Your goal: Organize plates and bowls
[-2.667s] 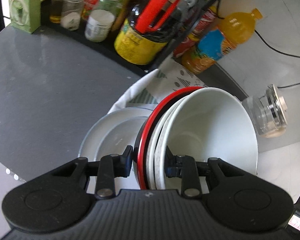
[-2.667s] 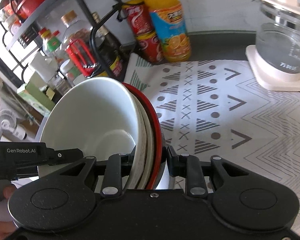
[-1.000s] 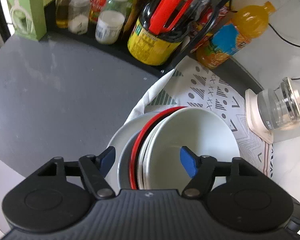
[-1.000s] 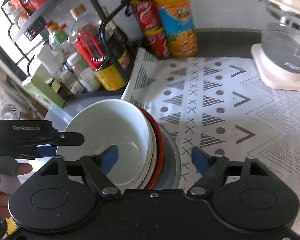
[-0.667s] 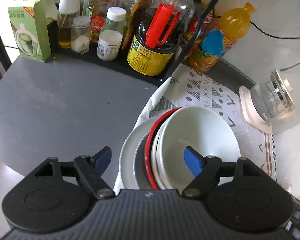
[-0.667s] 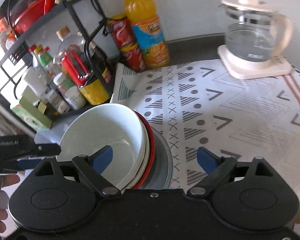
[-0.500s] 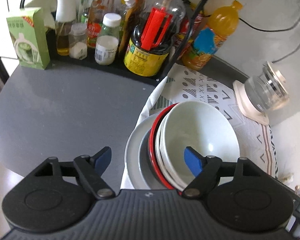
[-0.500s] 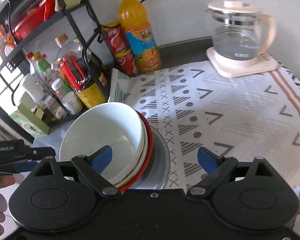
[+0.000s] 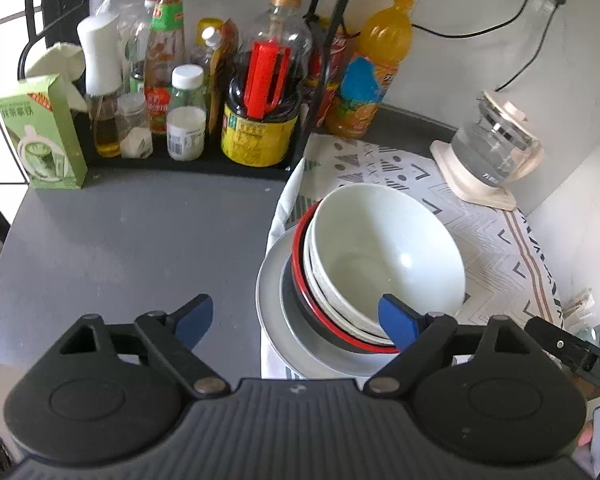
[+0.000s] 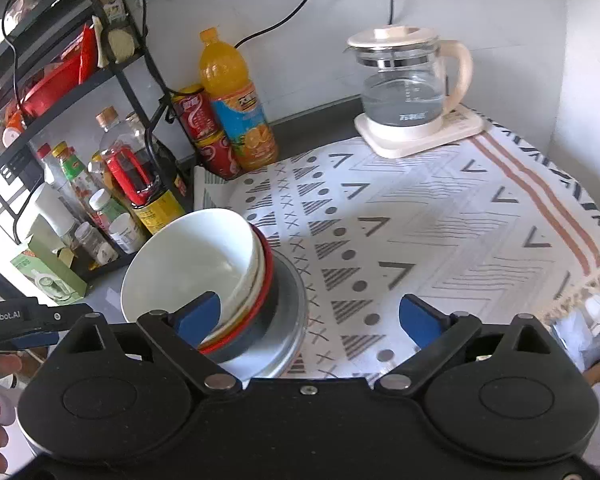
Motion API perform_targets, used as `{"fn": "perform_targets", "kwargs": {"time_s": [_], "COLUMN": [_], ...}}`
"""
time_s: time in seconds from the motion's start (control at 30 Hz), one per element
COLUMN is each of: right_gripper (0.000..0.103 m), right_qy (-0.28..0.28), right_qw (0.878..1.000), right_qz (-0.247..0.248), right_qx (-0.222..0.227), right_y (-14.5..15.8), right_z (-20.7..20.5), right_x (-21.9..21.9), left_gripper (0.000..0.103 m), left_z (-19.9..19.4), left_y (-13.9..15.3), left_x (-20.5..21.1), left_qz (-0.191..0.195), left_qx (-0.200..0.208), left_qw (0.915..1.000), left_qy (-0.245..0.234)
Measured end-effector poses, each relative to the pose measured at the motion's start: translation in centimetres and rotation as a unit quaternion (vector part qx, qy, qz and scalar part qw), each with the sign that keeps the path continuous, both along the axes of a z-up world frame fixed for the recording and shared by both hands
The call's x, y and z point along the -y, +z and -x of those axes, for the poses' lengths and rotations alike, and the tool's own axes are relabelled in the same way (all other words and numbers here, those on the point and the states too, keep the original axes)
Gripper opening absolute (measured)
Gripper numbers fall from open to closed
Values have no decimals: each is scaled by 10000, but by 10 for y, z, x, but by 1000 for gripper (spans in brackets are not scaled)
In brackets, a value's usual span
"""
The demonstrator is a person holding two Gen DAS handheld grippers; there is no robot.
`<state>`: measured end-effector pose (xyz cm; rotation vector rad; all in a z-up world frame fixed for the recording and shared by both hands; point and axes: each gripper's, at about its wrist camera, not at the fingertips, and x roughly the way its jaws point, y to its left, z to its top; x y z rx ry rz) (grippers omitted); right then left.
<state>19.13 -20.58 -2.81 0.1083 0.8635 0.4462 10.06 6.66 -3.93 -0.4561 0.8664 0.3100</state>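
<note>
Stack of bowls (image 9: 384, 256) seated on plates (image 9: 272, 312), near left; both grippers (image 9: 296, 316) (image 10: 312, 316) spread, empty; likely done, clear off.

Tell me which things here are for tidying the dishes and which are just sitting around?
For the job:
white bowl
red-rimmed bowl
grey plates
left claw, open
right claw, open

Just sitting around:
glass kettle
orange drink bottle
red cans
sauce bottles on rack
green box
patterned cloth

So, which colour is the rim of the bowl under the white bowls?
Red rim on a black bowl, clearest in the left wrist view.
</note>
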Motion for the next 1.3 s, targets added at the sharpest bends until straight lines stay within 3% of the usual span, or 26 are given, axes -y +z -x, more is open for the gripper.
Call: {"fn": "perform_targets", "kwargs": {"time_s": [0.33,0.73,1.3], "right_gripper": [102,103,103], "right_qy": [-411,-954,-1081], "right_qw": [9981,9867,9813], "right_qz": [170,461,818], "right_qx": [427,1237,1367], "right_y": [16,49,52], "right_z": [30,78,123], "right_x": [32,79,95], "left_gripper": [102,103,102], "left_z": [15,44,84], "left_y": [15,27,41], "left_x": [36,81,107], "left_qz": [-188,-502,-780], "left_qx": [236,616,844], "left_qw": [9986,9940,9881], "left_qy": [-441,-749,-1019]}}
